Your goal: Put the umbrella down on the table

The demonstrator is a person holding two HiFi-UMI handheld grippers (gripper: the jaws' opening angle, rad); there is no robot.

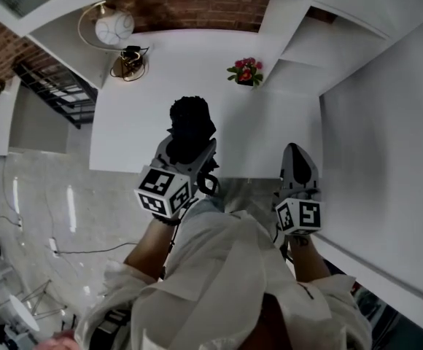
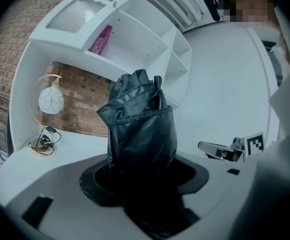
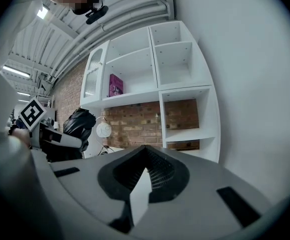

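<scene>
White tabletop point(image 1: 197, 64) fills the head view ahead of both my tools, with a red brick wall point(image 1: 197, 6) behind it. My left gripper point(image 1: 186, 159) is clamped on a black folded fabric umbrella point(image 1: 191, 122), which sticks out past the jaws over the table's near edge and is not lying on the table. Far ahead and to that gripper's left stands a round white globe lamp in a brass ring point(image 1: 114, 28); ahead and to its right sits a small pot of pink flowers point(image 1: 246, 71). My right gripper point(image 1: 297, 155) hangs level with the left one, well apart on its right.

From the left gripper view, the jaws stand wide with the umbrella's bunched cloth filling the gap and rising straight out in front. White shelving point(image 2: 135, 39) stands beyond it, holding a pink book point(image 2: 101, 40) up to the left.

From the right gripper view, the jaws meet at their tips with nothing between them. The umbrella shows off to their left.
</scene>
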